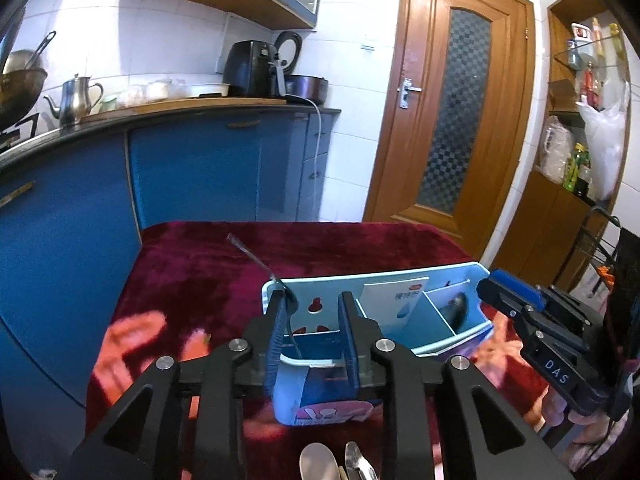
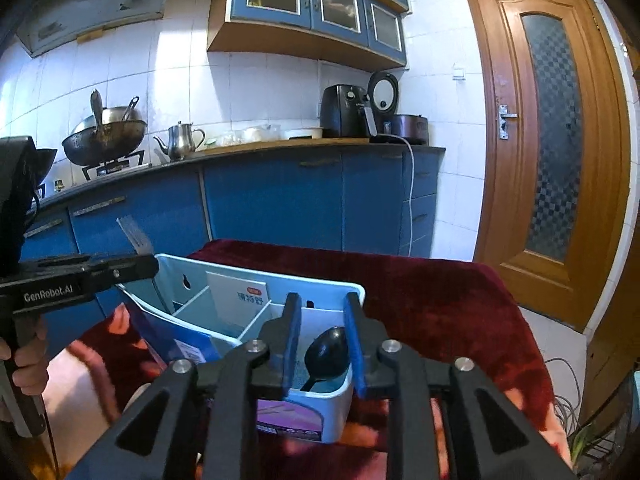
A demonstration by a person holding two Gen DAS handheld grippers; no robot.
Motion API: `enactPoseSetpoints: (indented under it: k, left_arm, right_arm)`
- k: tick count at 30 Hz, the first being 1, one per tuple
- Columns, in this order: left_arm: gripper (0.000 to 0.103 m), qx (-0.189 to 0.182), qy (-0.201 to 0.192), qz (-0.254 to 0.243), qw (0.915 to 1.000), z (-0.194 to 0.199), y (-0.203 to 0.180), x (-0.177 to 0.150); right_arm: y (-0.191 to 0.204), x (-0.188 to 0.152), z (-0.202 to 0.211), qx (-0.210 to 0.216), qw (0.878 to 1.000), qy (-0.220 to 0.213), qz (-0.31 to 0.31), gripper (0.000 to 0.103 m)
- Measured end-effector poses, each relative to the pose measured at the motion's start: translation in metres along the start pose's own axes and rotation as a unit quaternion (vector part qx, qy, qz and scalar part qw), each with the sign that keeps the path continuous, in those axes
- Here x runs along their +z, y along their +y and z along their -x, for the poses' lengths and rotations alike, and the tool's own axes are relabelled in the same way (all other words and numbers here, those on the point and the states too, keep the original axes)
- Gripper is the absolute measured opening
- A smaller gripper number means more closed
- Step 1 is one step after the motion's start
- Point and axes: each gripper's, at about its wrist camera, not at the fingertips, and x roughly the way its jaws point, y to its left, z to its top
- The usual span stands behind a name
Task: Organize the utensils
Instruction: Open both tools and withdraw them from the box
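A light blue utensil organizer (image 1: 472, 276) with dividers stands on the red cloth; it also shows in the right wrist view (image 2: 340, 288). My left gripper (image 1: 314, 300) is open over its left compartment, where a metal fork (image 1: 256, 258) leans against the left finger, handle sticking up. The fork also shows in the right wrist view (image 2: 134, 234). My right gripper (image 2: 320, 304) is open and empty above the right compartment, which holds a black spoon (image 2: 326, 352). A white card (image 2: 238, 296) stands in the middle compartment. Spoons (image 1: 320, 460) lie below my left gripper.
The table's red velvet cloth (image 1: 192, 264) spreads to the left and behind the organizer. Blue kitchen cabinets (image 1: 192, 168) stand beyond the table. A wooden door (image 1: 456, 112) is at the right. A shelf with bottles and bags (image 1: 580, 152) is at the far right.
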Motion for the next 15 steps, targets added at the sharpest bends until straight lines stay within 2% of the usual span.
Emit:
enactPoseSetpoints:
  k: [2,11,15]
  left_arm:
    - [0.027,-0.007,0.0,-0.002,1.0,0.004,-0.001,0.0]
    - [0.029,-0.014,0.002,-0.002,0.9999,0.031,-0.001,0.0]
    - [0.029,-0.005,0.013,0.0,0.9999,0.043,0.0,-0.005]
  right_arm:
    - [0.001,0.002,0.007,0.001,1.0,-0.004,-0.007,0.034]
    - [-0.002,0.012,0.037,-0.004,0.999,0.007,-0.034,0.034]
    - [-0.003,0.011,0.052,-0.006,0.999,0.019,-0.05,0.034]
